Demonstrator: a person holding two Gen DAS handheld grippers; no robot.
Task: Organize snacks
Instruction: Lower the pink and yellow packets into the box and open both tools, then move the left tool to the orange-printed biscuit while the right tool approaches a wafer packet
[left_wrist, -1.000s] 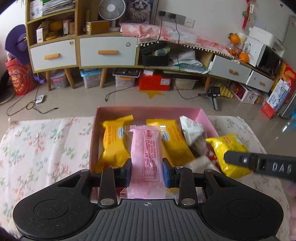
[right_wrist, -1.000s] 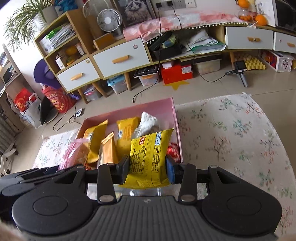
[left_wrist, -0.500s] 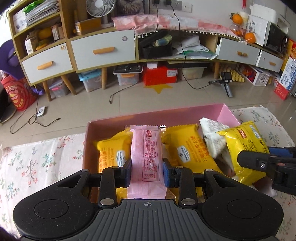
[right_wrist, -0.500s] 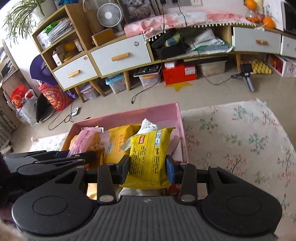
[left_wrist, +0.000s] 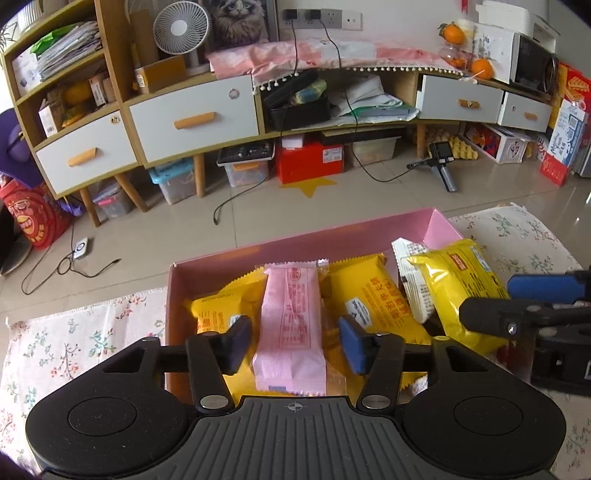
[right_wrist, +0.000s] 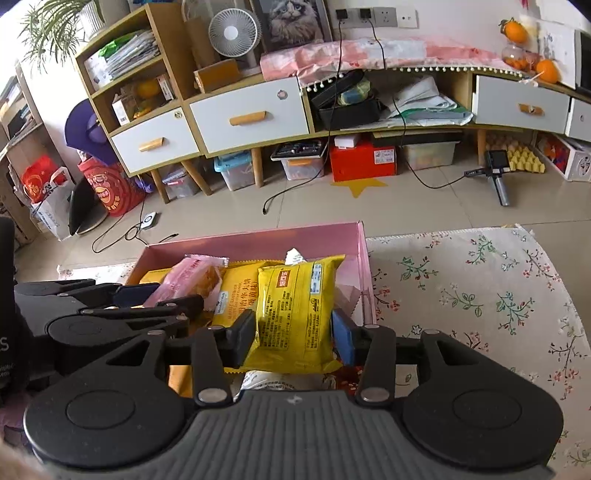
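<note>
An open pink box (left_wrist: 295, 247) (right_wrist: 258, 236) on the floral cloth holds several yellow packets (left_wrist: 369, 302) and a white one (left_wrist: 410, 295). A pink snack packet (left_wrist: 291, 325) (right_wrist: 192, 277) lies lengthwise on them between the fingers of my left gripper (left_wrist: 295, 345) (right_wrist: 162, 295). Its jaws are opening and a gap shows on each side of the packet. My right gripper (right_wrist: 293, 339) (left_wrist: 491, 299) is over the box's right end with a yellow snack packet (right_wrist: 295, 314) (left_wrist: 450, 284) between its pads. Its jaws are opening too, but both pads still touch the packet's sides.
The floral cloth (left_wrist: 74, 339) (right_wrist: 480, 295) spreads left and right of the box. The table's far edge runs just behind the box, with tiled floor, cables and a low cabinet (left_wrist: 192, 118) beyond. The two grippers sit close side by side over the box.
Both grippers moved over the box and lowered slightly. The left jaws spread off the pink packet, which now rests on the yellow packets. The right pads stay at the yellow packet's sides.
</note>
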